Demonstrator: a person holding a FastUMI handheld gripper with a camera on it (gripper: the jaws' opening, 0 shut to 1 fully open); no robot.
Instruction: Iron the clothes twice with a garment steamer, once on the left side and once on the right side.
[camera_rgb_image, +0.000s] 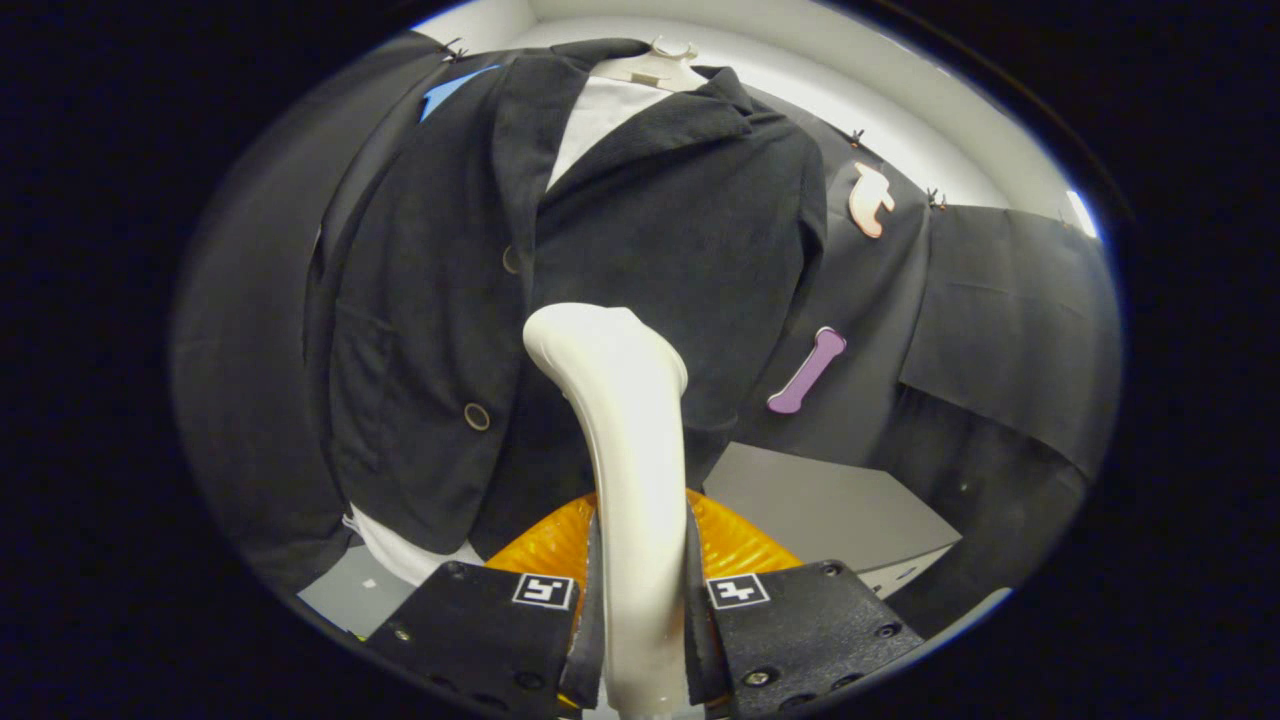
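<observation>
A black jacket (640, 230) over a white shirt (595, 115) hangs on a pale hanger (655, 62) straight ahead, its front facing me with two buttons down the left panel. My gripper (640, 610) is shut on the white handle of the garment steamer (625, 420), both fingers pressing its sides. The steamer rises from between the fingers and curves toward the jacket, its head against or very near the lower middle of the front, just right of the button line. An orange ribbed part (740, 545) of the steamer shows behind the fingers.
A grey table top (830, 505) lies below and to the right of the jacket. Black cloth walls (1000, 300) hang behind and to both sides, with a white wall strip (900, 110) above them.
</observation>
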